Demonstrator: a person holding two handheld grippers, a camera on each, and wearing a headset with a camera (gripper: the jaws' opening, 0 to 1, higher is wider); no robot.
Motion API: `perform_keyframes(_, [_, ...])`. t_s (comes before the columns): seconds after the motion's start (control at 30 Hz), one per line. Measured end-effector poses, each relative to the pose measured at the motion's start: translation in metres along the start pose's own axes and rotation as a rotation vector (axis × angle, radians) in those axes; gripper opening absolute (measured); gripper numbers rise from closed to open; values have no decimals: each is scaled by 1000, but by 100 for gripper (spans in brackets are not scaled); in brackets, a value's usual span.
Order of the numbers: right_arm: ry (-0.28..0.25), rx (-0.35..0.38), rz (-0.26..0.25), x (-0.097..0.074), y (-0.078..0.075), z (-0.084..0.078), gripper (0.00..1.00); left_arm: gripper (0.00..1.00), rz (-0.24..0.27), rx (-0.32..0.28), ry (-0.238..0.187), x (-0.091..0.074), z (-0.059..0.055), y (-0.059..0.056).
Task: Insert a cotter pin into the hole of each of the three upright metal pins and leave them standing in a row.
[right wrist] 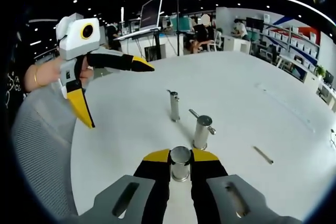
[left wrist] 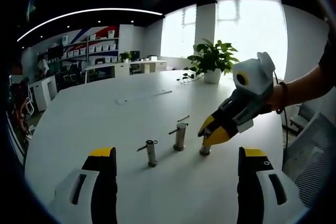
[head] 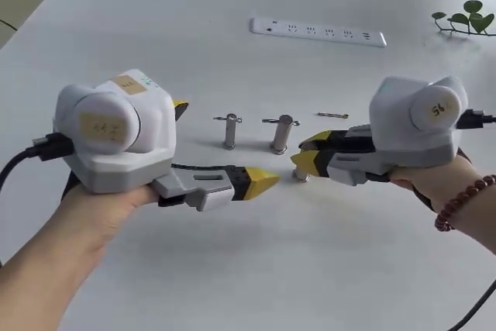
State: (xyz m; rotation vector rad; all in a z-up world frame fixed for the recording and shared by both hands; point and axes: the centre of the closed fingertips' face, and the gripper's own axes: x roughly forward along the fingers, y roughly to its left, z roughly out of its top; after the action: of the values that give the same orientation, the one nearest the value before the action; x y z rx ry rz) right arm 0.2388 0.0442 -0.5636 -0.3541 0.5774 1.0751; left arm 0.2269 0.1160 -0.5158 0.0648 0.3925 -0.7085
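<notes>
Where it stands upright, short silver metal pin (right wrist: 180,164): clamped by right gripper (head: 304,153).
Left gripper (right wrist: 119,96): jaws wide apart.

Head downward, gripper views opposed (sharing pins (head: 283,134))

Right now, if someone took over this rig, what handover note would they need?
Left gripper: open, holding nothing, held off the table.
Right gripper: shut on the third metal pin, which stands upright with no cotter pin visible in it.
Done: the end metal pin and the middle metal pin stand in the row, each with a cotter pin through it.
Left to do: the loose cotter pin lies on the table behind the row. Pick it up, push it through the third pin's hole, then release.
</notes>
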Motion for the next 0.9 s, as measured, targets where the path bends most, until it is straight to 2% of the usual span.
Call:
perform_keyframes(0.37, [-17,8,14,9,7,3,8,96,6,2,-11,-1,2,2])
perform_keyframes(0.73, [-29,-24,20,11,9,3,9,95,2,1,0,0,0,1])
perform_keyframes(0.9, [-31,1,24,12,9,3,9,95,-2,2,-1,0,1,0])
